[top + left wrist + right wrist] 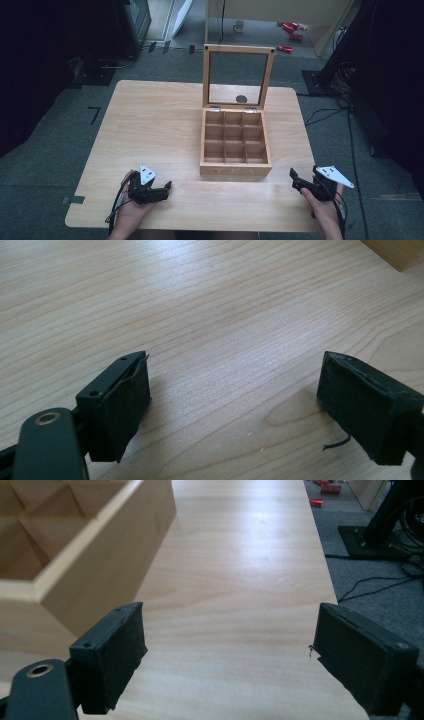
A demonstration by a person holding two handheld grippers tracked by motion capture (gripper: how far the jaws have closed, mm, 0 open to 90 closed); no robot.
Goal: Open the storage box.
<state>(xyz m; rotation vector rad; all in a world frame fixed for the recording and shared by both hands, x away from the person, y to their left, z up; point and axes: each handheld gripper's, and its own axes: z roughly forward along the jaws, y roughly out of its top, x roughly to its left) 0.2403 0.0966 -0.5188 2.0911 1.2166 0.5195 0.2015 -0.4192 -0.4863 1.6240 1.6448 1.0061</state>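
Observation:
A wooden box (235, 169) with several empty compartments stands in the middle of the light wooden table (150, 125). Its glass-paned lid (238, 75) is raised upright at the back. My left gripper (165, 189) rests low over the table's near left part, left of the box, open with nothing between its jaws. The left gripper view has its jaws (235, 365) wide apart over bare wood, with a box corner (395, 252) at the top right. My right gripper (304, 173) hangs open near the box's front right corner. In the right gripper view its empty jaws (230, 612) sit beside the box wall (100, 545).
The table's right edge (327, 575) runs close to my right gripper, with grey carpet and cables (370, 582) beyond it. Red cans (289, 31) and a mug (238, 25) lie on the floor behind the table. A dark stand base (320, 82) sits at the back right.

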